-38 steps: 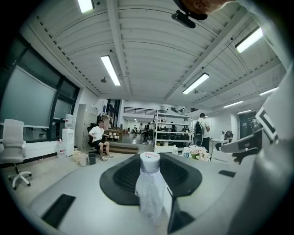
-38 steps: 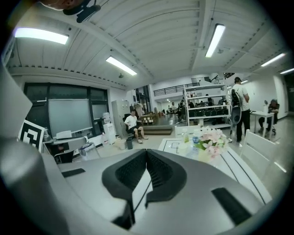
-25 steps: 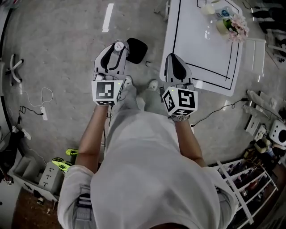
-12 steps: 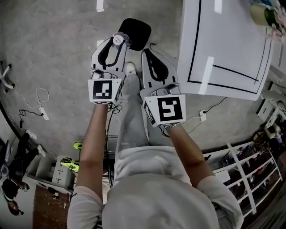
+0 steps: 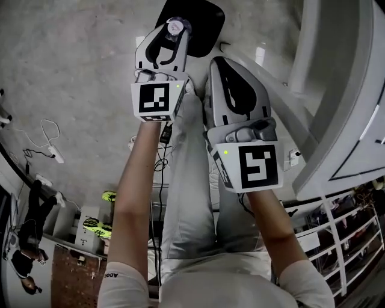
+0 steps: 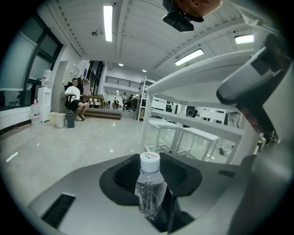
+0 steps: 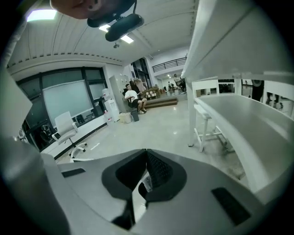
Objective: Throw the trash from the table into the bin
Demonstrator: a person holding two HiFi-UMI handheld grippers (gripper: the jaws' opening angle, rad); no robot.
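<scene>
One water bottle (image 6: 149, 188) clamped in left gripper (image 5: 171, 33), upper centre, beside bin (image 5: 204, 18); right gripper (image 5: 221, 66) closed; early release could miss.

1. The left gripper (image 5: 172, 29) and right gripper (image 5: 221, 63) had pale grey shells with black teardrop-shaped openings.
2. Their pads (image 6: 127, 174) were black and ribbed.
3. Each bore a white cube (image 5: 157, 99) printed with black square markers and lit by a small green dot.
4. The person wore a pale grey short-sleeved shirt (image 5: 204, 283), with small lettering on the left sleeve (image 5: 114, 277), and pale trousers (image 5: 189, 198).
</scene>
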